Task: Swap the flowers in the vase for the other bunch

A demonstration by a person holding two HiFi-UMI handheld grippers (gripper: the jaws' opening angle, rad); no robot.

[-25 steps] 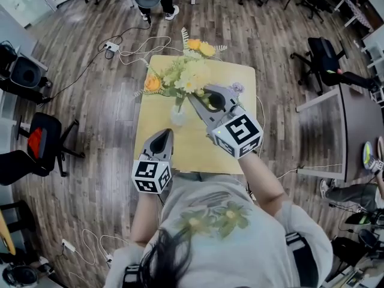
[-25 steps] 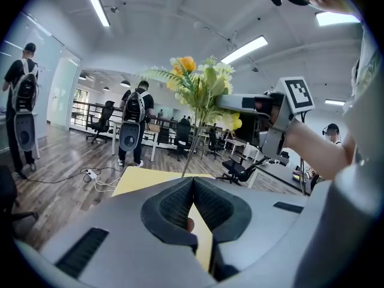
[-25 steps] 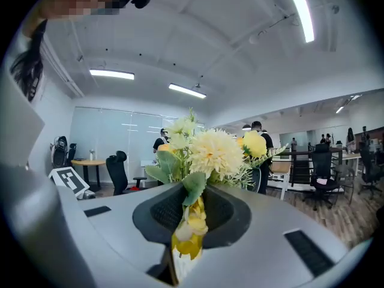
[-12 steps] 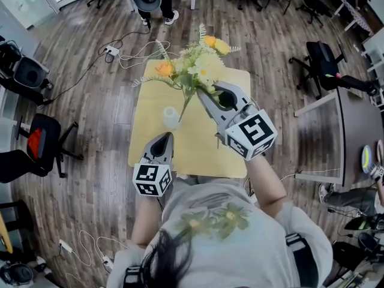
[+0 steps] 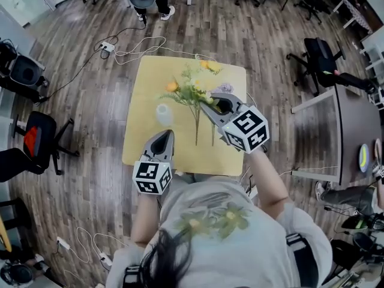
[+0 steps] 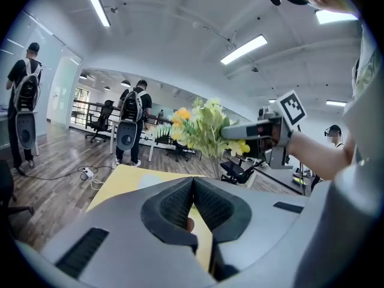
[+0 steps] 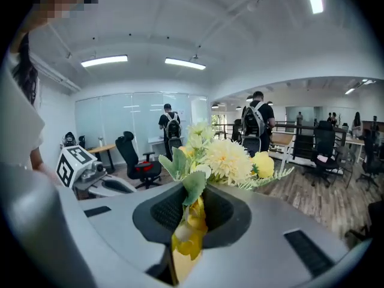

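Gripping the flower bunch (image 5: 191, 90), the right gripper (image 5: 204, 103) hides where its jaws pinch the stems; the left gripper (image 5: 163, 135) is closed, empty.

Square yellow table (image 5: 141, 98) on a wood-plank floor (image 5: 90, 101). A white vase (image 5: 163, 114) stands upright on its left half, clear of the edges. Green flower stems (image 5: 197, 128) cross the middle, possibly resting on the top or hanging above it. A power strip (image 5: 108, 45) lies on the floor beyond.

right tongs (image 7: 192, 212) clamped on flower bunch (image 7: 231, 159), office chairs (image 7: 135, 156) behind
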